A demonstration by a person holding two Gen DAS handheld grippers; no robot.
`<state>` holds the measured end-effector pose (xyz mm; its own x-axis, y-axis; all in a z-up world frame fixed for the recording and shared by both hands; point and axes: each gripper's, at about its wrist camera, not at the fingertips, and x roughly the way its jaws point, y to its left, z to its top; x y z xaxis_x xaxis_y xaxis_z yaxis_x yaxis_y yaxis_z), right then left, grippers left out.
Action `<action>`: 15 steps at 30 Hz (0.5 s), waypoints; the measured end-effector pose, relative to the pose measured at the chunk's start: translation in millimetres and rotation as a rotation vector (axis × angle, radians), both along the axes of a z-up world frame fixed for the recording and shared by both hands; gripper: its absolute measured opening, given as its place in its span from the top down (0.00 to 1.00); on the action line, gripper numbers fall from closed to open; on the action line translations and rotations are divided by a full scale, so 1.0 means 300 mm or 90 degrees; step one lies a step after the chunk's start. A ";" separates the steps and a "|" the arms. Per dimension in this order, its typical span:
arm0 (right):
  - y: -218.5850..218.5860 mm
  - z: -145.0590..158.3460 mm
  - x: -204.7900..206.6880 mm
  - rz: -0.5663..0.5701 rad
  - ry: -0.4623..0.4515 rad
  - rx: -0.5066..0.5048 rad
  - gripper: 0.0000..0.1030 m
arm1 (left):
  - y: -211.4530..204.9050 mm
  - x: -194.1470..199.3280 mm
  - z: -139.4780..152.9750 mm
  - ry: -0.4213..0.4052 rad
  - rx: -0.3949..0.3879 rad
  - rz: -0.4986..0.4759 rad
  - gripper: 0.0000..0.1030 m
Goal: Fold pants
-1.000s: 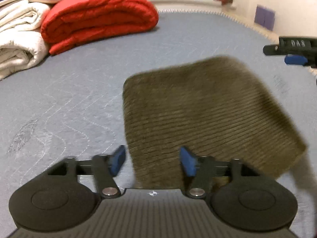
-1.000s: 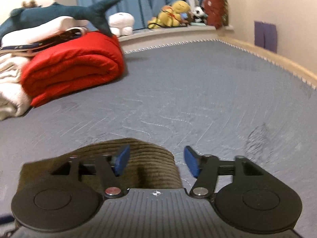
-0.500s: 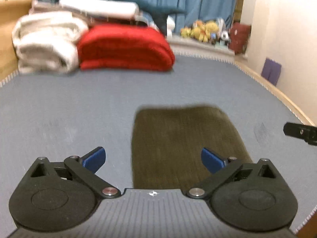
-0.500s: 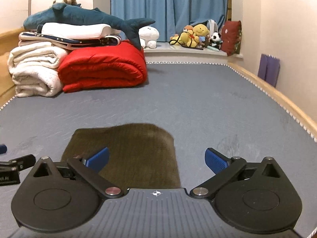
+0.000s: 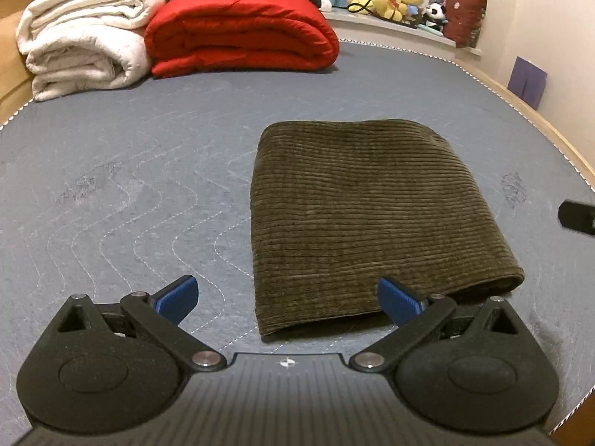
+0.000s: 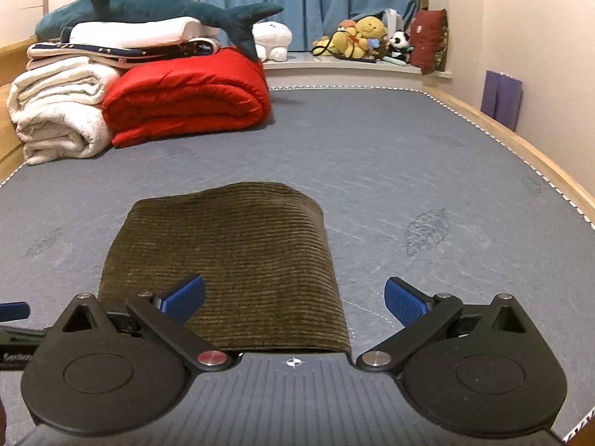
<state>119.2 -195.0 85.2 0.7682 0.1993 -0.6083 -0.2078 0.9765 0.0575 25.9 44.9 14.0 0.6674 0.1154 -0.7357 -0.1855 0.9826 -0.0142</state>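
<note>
Left wrist view. The pants (image 5: 368,219) are olive-brown corduroy, folded into a compact rectangular bundle with the ribs running crosswise. They lie flat on the grey quilted mattress (image 5: 148,171), right of centre. The far edge is rounded and smooth; the near right corner shows stacked layers at an open edge. The bundle's long axis runs from near to far, leaning slightly to the right at the near end. The left hand-held gripper (image 5: 288,297) has its blue-padded fingers (image 5: 176,295) spread wide and grips nothing; the right pad overlaps the near edge of the pants in the frame, but whether it touches cannot be told. At the far end of the mattress sit a rolled red quilt (image 5: 241,33) and a folded white blanket (image 5: 81,44), well apart from the pants.

Right wrist view. The pants (image 6: 230,260) lie left of centre on the mattress (image 6: 409,171), their near edge hidden behind the gripper body. The ribbing again runs crosswise, and the long axis runs near to far. The right hand-held gripper (image 6: 293,297) is spread wide and empty; its left pad (image 6: 184,293) stands over the fabric, its right pad over bare mattress. A plush shark (image 6: 148,9) lies on the bedding stack at far left.
</note>
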 end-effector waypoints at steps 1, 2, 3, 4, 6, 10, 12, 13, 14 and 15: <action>0.008 -0.007 0.004 0.006 0.004 -0.005 0.01 | -0.007 0.002 -0.004 0.001 0.001 -0.002 0.00; 0.013 -0.017 0.009 0.011 0.010 -0.011 0.01 | -0.011 0.004 -0.003 0.002 0.000 -0.004 0.00; 0.022 -0.027 0.012 0.016 0.016 -0.018 0.01 | -0.013 0.008 -0.002 0.003 -0.003 -0.007 0.00; 0.029 -0.038 0.016 0.020 0.024 -0.026 0.01 | -0.015 0.024 -0.005 0.004 -0.006 -0.008 0.00; 0.045 -0.056 0.021 0.024 0.040 -0.035 0.01 | -0.015 0.024 -0.006 0.006 -0.009 -0.006 0.00; 0.066 -0.066 0.015 0.041 0.058 -0.029 0.01 | -0.021 0.020 -0.011 0.008 -0.013 -0.006 0.00; 0.075 -0.062 0.006 0.049 0.054 -0.031 0.01 | -0.026 0.019 -0.011 0.009 -0.011 -0.008 0.00; 0.075 -0.059 0.004 0.052 0.051 -0.033 0.01 | -0.029 0.018 -0.011 0.008 -0.011 -0.008 0.00; 0.077 -0.056 0.000 0.054 0.048 -0.035 0.01 | -0.030 0.018 -0.011 0.008 -0.011 -0.009 0.00; 0.077 -0.055 -0.002 0.053 0.047 -0.036 0.01 | -0.032 0.018 -0.011 0.008 -0.010 -0.009 0.00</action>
